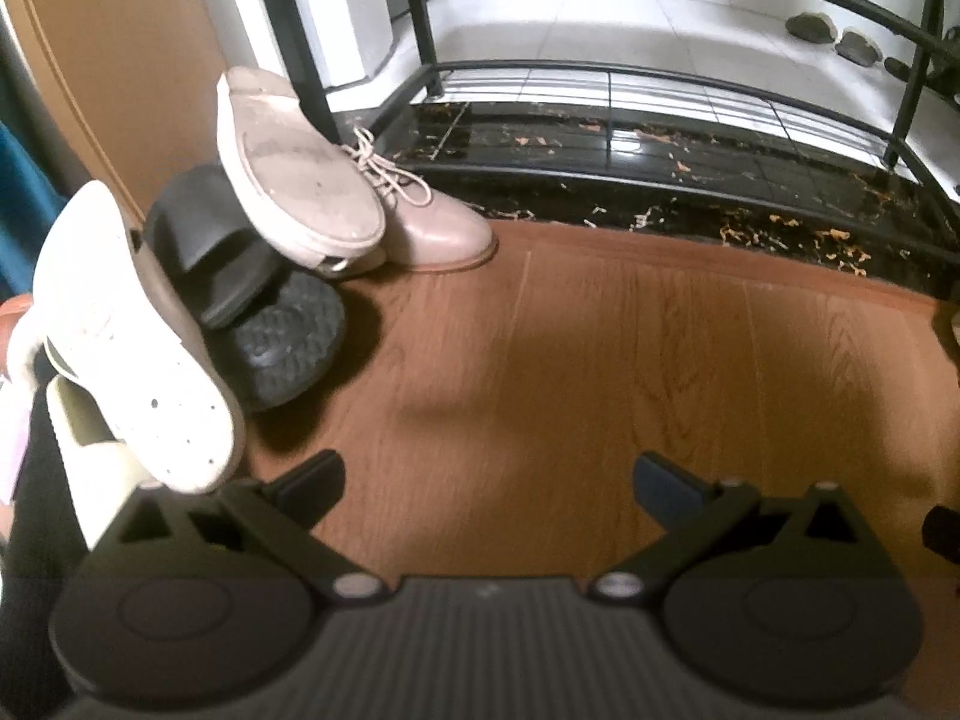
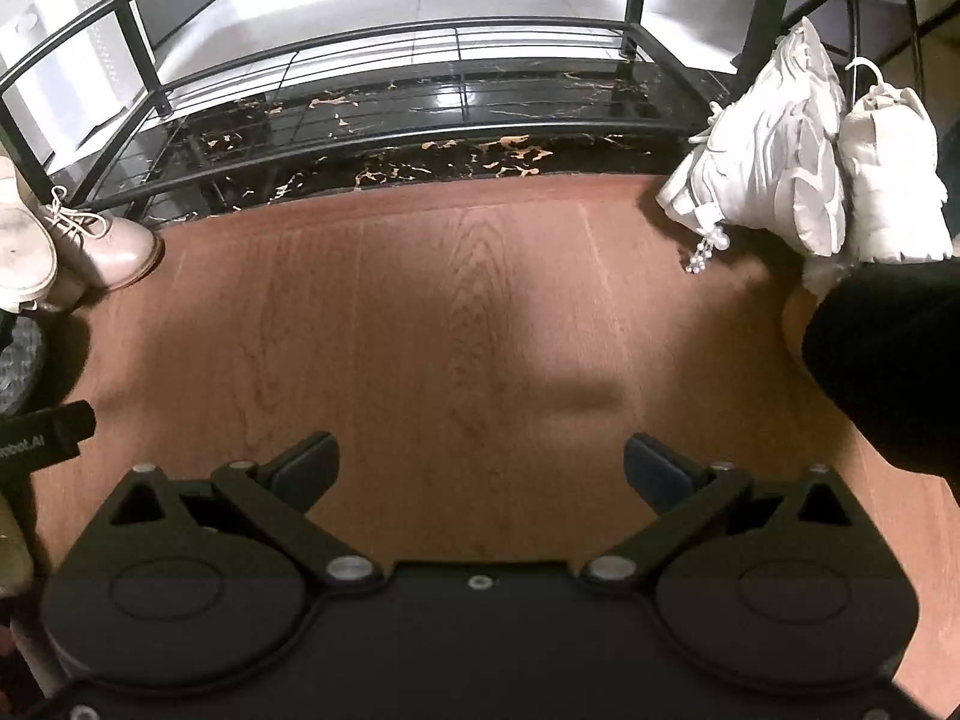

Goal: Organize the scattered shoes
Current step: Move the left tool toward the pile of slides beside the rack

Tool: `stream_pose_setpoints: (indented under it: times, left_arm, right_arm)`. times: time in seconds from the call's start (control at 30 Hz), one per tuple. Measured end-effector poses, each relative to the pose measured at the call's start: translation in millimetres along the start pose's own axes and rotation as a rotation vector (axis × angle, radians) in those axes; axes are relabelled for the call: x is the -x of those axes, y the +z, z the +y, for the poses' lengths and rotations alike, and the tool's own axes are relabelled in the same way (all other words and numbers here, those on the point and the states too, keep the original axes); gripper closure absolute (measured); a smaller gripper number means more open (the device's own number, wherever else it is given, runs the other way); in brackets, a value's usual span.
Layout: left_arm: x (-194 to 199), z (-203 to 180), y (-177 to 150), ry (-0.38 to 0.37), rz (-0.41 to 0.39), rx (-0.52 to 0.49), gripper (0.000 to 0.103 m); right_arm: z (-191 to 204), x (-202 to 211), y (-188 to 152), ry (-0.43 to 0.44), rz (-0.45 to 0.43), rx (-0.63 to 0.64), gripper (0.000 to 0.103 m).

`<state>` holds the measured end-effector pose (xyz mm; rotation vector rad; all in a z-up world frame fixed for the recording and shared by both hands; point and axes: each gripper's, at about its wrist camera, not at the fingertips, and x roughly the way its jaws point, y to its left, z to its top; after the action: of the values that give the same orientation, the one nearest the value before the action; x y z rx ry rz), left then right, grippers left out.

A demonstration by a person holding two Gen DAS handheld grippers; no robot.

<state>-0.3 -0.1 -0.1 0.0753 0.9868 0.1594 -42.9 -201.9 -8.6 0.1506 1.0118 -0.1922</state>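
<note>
**Black wire rack standing bare, shoes heaped to either side of the tongs**

Brown wood-grain floor [image 2: 468, 312] is lying open ahead of both tongs, and beyond it the black wire shoe rack [image 2: 420, 42] is showing no shoes on the tiers in view. The left tongs [image 1: 489, 480] are hovering spread wide, pinching nothing; the right tongs [image 2: 480, 462] are likewise spread and gripping nothing.

The shoes are sitting in two clusters. Off to the left of the left tongs, a heap is leaning together: a white sneaker [image 1: 138, 348] tipped sole-up nearest the left finger, a black slide sandal [image 1: 222, 258] resting on a black treaded sole [image 1: 288, 342], and farther ahead a pair of pale pink lace-up shoes, one [image 1: 294, 174] sole-up and propped on its mate [image 1: 444, 228], which is pointing its toe to the right, long axis running across the tongs' line of reach. Ahead and to the right of the right tongs, two chunky white sneakers [image 2: 774, 144] are standing on end against the rack's post, one with a beaded charm [image 2: 705, 252] dangling; a dark sleeve [image 2: 888, 360] is covering what lies below them.

Judging by reach, the left tongs are nearer the left heap, the right tongs nearer the white pair. Either way, the shoes are lying off the rack.

Writing: the part-word "obot.AI" on the black body [image 2: 42, 432] at the right view's left edge; no shoe brand is legible.
</note>
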Motion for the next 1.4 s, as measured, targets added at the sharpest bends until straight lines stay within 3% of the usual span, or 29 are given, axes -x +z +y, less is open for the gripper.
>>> stream_pose_setpoints:
  times: [0.37,0.57,0.6,0.67,0.7,0.9,1.0,1.4]
  left_arm:
    - [0.7,15.5,1.5,-0.002,0.029,0.032,0.001]
    - [8.6,-5.0,-13.1,-0.005,0.034,0.053,0.001]
    - [10.7,-13.7,-19.3,-0.018,0.03,0.059,0.001]
    - [1.9,3.8,-0.8,-0.112,0.109,0.073,0.001]
    - [0.5,1.8,1.1,-0.117,0.107,0.062,0.001]
    - [-8.4,2.4,4.9,-0.117,0.093,0.048,0.001]
    - [-19.0,9.6,1.8,-0.044,0.081,0.036,0.001]
    - [-17.8,22.1,0.5,-0.042,0.069,0.052,0.001]
  right_arm:
    - [0.2,2.5,3.2,-0.006,-0.006,0.009,0.0]
    - [0.0,6.8,1.1,-0.028,-0.028,0.015,0.0]
    - [3.3,7.6,0.0,-0.037,-0.04,0.034,0.0]
    - [9.9,11.0,-0.9,-0.035,-0.072,0.072,0.0]
    - [10.9,12.3,0.1,-0.035,-0.088,0.079,0.0]
    - [8.2,3.0,8.9,-0.013,-0.083,-0.006,0.0]
    - [9.9,2.8,6.4,-0.012,-0.088,0.003,0.0]
    - [8.0,5.3,5.4,-0.036,-0.104,0.009,0.0]
